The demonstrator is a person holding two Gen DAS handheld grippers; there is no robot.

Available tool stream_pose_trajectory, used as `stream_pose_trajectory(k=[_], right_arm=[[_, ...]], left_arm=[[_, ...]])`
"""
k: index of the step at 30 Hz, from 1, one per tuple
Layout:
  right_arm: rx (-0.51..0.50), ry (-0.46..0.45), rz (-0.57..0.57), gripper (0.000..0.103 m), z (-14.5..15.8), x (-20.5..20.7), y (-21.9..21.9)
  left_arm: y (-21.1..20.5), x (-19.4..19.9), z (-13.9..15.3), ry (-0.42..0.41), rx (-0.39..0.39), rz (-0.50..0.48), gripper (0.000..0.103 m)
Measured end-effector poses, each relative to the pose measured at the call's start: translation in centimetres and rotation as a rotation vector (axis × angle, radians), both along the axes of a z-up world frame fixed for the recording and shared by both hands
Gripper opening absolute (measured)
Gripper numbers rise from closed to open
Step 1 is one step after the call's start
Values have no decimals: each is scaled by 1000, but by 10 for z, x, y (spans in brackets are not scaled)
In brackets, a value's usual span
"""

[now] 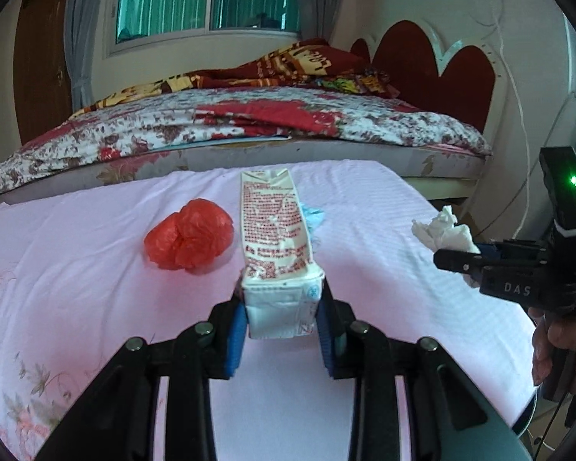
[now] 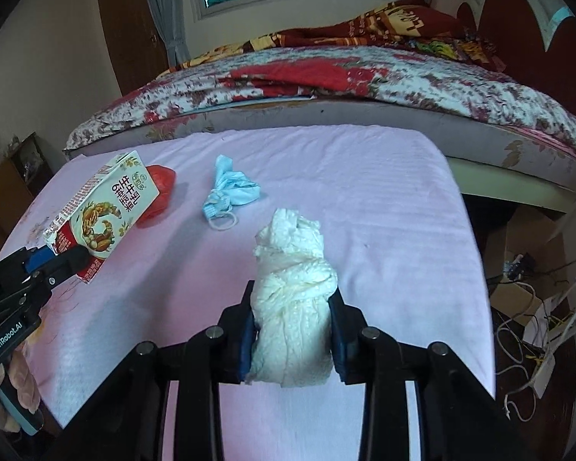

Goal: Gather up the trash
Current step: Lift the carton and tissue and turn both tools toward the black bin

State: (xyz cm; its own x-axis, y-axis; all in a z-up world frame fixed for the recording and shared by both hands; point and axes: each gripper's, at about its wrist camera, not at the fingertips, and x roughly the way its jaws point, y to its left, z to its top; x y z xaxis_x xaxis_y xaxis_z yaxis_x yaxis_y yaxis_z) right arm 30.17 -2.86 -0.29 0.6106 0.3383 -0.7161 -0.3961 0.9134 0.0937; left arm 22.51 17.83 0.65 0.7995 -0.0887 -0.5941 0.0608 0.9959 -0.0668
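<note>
My left gripper [image 1: 282, 307] is shut on a white and red milk carton [image 1: 274, 230] and holds it above the pink table cloth [image 1: 384, 230]; the carton also shows in the right wrist view [image 2: 103, 211], held by the left gripper [image 2: 63, 259]. My right gripper [image 2: 293, 330] is shut on a crumpled white paper towel [image 2: 293, 288]; the towel [image 1: 445, 230] and the right gripper [image 1: 460, 261] show at the right of the left wrist view. A crumpled red plastic bag [image 1: 188, 238] and a blue face mask [image 2: 230, 192] lie on the cloth.
A bed with a floral cover [image 1: 249, 123] stands right behind the table. The table's right edge drops to a floor with cables and boxes [image 2: 533, 326]. A wooden door [image 1: 38, 69] is at the far left.
</note>
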Motion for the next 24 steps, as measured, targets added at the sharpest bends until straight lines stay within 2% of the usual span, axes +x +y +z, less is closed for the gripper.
stream_pose_trajectory(k=[13,24], right_arm=[[32,-72,-31,34,49,-117,-67],[20,-130,-42,34,72,-198,-120]], left_arm=[[-51,-84,21,-34,-4,-75,33],[-109,-134,40,-83,-1,-169,33]])
